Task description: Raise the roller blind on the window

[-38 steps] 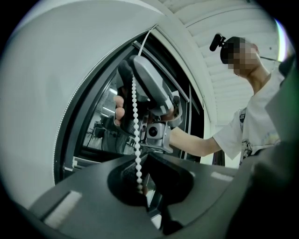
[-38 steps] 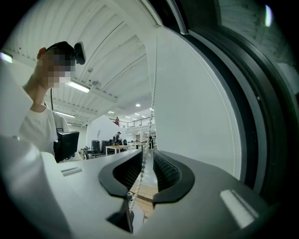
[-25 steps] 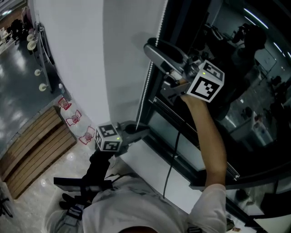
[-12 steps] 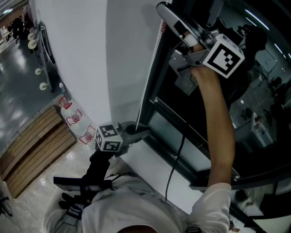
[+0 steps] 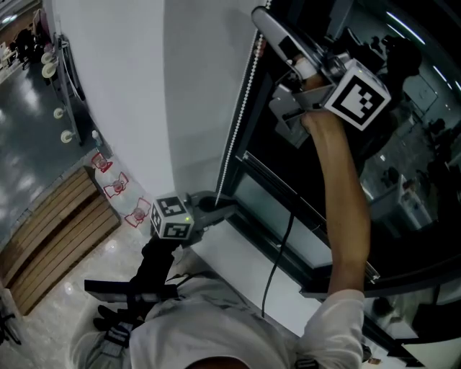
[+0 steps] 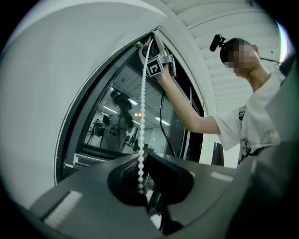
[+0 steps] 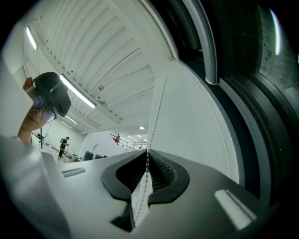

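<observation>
A: Start with the head view. Where are the two tools?

B: The left tool point(image 5: 226, 205) is low and level, at the foot of the dark window frame point(image 5: 253, 122), just above the white sill point(image 5: 238, 263). The right tool point(image 5: 258, 14) is high up on a raised arm, with its marker cube point(image 5: 356, 95) turned towards the camera.

A: And the blind's cord?

B: The bead chain point(image 5: 238, 115) hangs down the edge of the frame, between the white wall point(image 5: 122, 86) and the dark glass point(image 5: 403, 187). It runs from the right tool's tips down to the left tool. I can't pick out the blind's cloth itself here.

A: What about the left gripper view?

B: The chain comes straight down from above and ends between the jaws, which are clenched on it. Higher up, the right tool sits on the same strand, with the person's forearm point(image 6: 187, 109) sloping away below it. Another beaded line follows the frame's curve at the left. The glass shows dim reflections of a lit room.

A: And the right gripper view?

B: Its jaws have just been closing, and they pinch the chain. The beads pass between the ribbed pads and carry on below them. Above the jaws the strand climbs over a white surface beside the frame. A slatted ceiling point(image 7: 93, 51) with strip lights fills the upper left.
</observation>
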Demonstrator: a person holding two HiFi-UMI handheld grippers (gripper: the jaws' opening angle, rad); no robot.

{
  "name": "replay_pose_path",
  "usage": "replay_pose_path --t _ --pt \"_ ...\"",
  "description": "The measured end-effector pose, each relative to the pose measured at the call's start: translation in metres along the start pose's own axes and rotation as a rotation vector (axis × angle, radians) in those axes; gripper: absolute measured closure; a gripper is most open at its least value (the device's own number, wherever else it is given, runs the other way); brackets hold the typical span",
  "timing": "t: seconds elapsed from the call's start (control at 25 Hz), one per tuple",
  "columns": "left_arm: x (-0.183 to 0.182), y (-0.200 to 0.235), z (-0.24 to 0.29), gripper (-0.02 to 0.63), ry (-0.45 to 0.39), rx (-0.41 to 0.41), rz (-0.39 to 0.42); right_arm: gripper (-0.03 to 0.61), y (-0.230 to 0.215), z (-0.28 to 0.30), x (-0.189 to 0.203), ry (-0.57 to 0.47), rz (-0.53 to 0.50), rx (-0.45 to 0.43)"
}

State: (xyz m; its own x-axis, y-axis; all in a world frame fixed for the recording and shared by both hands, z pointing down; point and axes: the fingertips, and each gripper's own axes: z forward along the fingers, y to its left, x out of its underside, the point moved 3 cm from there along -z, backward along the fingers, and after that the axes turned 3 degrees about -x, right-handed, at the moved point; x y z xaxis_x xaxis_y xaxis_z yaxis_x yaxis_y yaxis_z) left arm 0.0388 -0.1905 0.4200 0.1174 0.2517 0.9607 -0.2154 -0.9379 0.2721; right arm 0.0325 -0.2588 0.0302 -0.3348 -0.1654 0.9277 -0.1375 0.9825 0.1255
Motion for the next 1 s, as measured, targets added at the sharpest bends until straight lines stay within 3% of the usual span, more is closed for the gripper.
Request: replay_pose_path --t 0.32,1.0 --pt "-0.002 -0.001 0.000 0.615 -0.003 0.005 0.006 0.565 0.010 -0.003 0.015 0.028 -0.009 0.001" --pt "0.005 -0.006 0.004 0.615 0.011 0.020 -0.011 0.565 0.028 -0.035 0.137 0.214 0.046 0.050"
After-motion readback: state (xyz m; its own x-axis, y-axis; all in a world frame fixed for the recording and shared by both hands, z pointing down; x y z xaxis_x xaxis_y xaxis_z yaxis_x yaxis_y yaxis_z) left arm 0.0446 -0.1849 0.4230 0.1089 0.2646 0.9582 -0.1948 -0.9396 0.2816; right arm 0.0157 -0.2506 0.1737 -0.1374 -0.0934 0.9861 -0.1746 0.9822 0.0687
